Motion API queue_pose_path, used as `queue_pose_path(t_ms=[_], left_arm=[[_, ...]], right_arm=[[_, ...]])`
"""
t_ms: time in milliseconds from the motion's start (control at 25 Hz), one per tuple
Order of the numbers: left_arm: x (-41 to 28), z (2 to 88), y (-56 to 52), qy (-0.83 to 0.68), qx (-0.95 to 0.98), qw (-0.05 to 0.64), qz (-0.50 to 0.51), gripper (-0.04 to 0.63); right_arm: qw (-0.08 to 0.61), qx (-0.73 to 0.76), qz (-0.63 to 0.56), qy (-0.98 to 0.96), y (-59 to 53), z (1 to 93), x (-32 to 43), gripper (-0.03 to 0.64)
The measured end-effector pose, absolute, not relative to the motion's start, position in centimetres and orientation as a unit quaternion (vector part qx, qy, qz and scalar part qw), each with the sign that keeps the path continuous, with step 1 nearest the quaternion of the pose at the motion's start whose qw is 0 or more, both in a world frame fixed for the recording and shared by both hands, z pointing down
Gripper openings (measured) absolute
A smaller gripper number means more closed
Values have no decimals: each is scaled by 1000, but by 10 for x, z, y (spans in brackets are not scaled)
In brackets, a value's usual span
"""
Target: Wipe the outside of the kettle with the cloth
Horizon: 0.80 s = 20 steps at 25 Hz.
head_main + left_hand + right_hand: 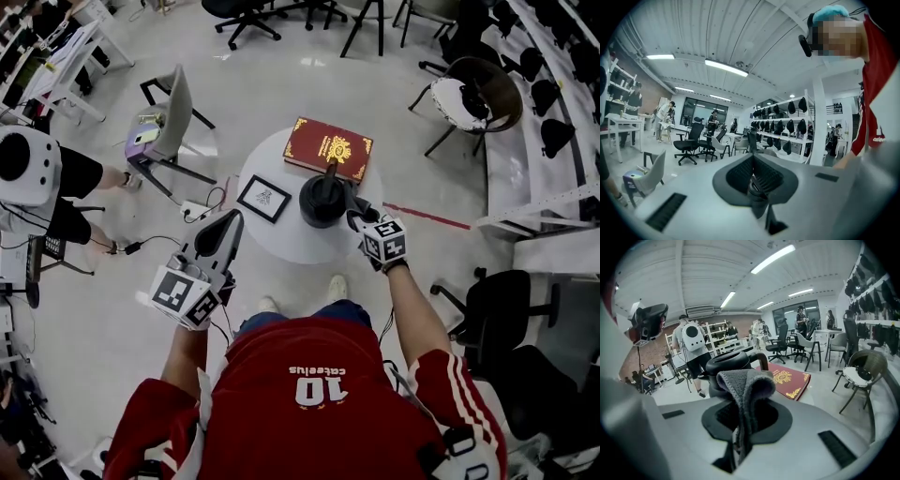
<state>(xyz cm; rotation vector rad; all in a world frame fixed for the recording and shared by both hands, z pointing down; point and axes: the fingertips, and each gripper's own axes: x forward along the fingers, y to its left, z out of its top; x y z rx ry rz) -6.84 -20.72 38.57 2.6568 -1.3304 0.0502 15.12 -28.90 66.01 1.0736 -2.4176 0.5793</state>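
- Red shirt (309, 394) fills the bottom of the head view, on the near side of the kettle (323, 199), and both forearms reach forward from it.
- Grey chair (173, 127) stands on the floor, well apart from the kettle on its far left.
- Left tongs (228, 225) hang left of the kettle and well apart from it, over the near-left rim of the worktop (281, 246). Their own view shows the two jaws pressed together with nothing between them, aimed out into the room.
- Black-framed picture (263, 198) lies flat just left of the kettle, not touching it.
- Kettle: black and upright, near the middle of the round white worktop, with its lid on and its handle arching over the top.
- Red book (328, 148) with gold ornament lies flat on the kettle's far side. Whether its near edge touches the kettle cannot be told.
- Right tongs (354, 214) sit at the kettle's right side, jaws clamped on the grey cloth (745, 383), which folds over their tips. In their own view the cloth stands right in front of the kettle's body. Actual contact cannot be made out.
- Wicker chair (478, 94) with a white cushion stands on the floor far right of the kettle, well apart.
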Motion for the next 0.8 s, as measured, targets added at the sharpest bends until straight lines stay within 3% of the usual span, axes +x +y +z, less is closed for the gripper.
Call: queue_pose_path(t_ms=[800], left_arm=[[-107,381,-169,-422,903,84,2,8]], right_arm=[[210,406,215,-863,-233,654,105,44]])
